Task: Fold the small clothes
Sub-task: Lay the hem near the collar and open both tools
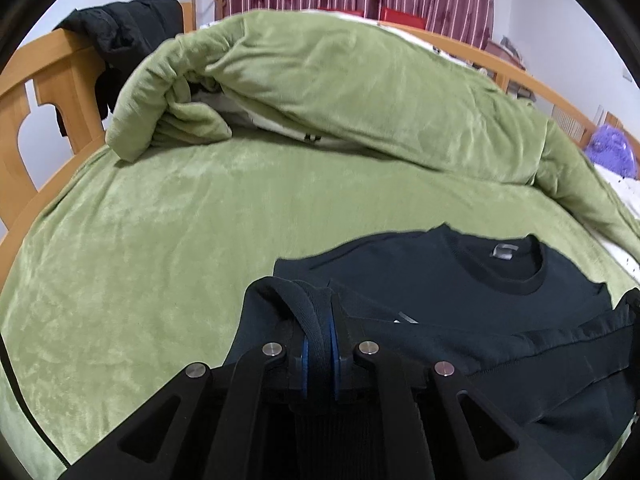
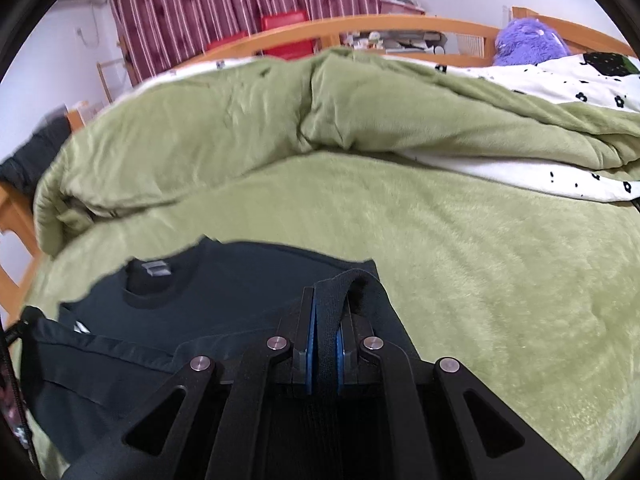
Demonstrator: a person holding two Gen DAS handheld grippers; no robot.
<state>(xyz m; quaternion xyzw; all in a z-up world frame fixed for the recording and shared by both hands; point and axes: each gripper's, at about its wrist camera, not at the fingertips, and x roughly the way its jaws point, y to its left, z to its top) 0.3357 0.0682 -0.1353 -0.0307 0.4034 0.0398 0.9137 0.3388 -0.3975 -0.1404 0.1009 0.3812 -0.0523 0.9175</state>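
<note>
A black sweatshirt (image 1: 460,280) lies on the green bed blanket (image 1: 160,240), collar and grey neck label facing away from me. My left gripper (image 1: 320,320) is shut on the ribbed hem at the garment's left corner. The sweatshirt also shows in the right wrist view (image 2: 224,280). My right gripper (image 2: 326,312) is shut on the ribbed hem at the right corner. Both corners are raised over the garment's body, and the lower part hangs folded between the grippers.
A bunched green duvet (image 1: 340,92) with a white flowered lining (image 2: 580,80) lies across the far side of the bed. A wooden bed frame (image 1: 48,92) holds a black garment (image 1: 120,36). A purple plush toy (image 2: 528,42) sits far right.
</note>
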